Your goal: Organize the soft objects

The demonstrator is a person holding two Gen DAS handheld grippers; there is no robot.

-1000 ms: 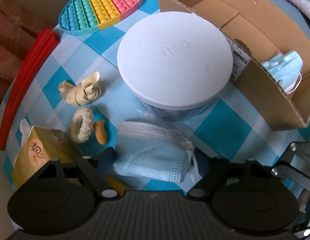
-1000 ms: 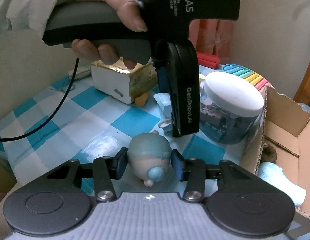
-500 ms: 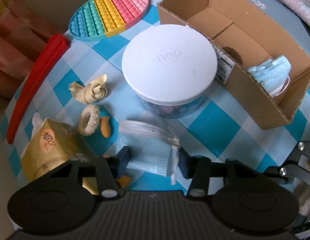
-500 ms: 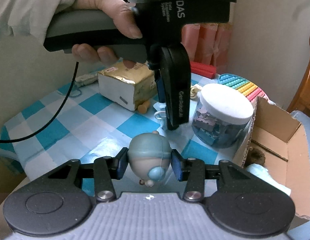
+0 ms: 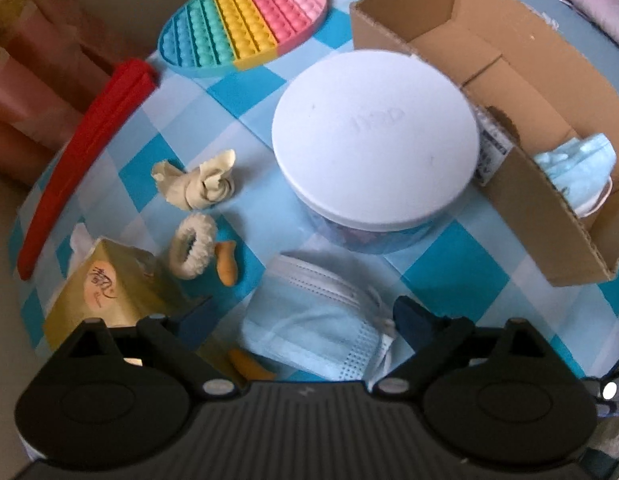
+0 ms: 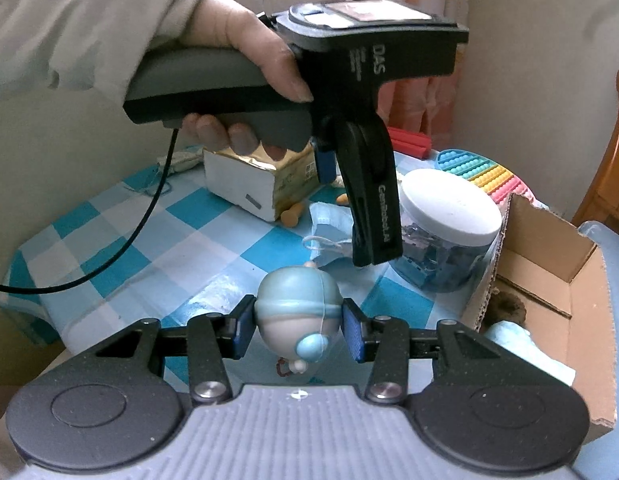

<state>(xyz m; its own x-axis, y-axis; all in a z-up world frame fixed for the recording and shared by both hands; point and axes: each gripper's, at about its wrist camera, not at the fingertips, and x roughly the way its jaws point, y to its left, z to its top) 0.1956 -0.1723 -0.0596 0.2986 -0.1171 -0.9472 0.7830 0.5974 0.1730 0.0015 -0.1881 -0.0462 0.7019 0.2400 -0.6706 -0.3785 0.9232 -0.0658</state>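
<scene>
Through the left wrist camera, your left gripper [image 5: 301, 320] pointed steeply down at the checked cloth with its jaws opening wide, and the blue face mask [image 5: 313, 332] lay flat between them, untouched by either pad. Take the white-lidded jar [image 5: 375, 136] as your landmark: the mask sat just in front of it, toward you. The cardboard box [image 5: 549, 216] stood against the jar's right side with another mask [image 5: 575, 168] already in it. A cream scrunchie [image 5: 191, 246] and a knotted cream cloth [image 5: 197, 182] lay to the jar's left, near a tissue pack [image 5: 105, 288]. For a good pick, you would have done best to drop the pads onto the mask's middle, bunch the fabric as they closed, and keep the loose ear loop clear.

Through the right wrist camera, your right gripper [image 6: 297, 328] was clamped narrowly on a small round blue toy [image 6: 295, 308], held clear of the cloth. The jar [image 6: 449, 208] stood beyond it to the right, the box [image 6: 549, 280] further right again. Your left hand [image 6: 237, 72] and its gripper hung over the mask [image 6: 329, 220], just left of the jar. You needed a light squeeze on the toy, and a path to the box that passed clear of that left gripper.
</scene>
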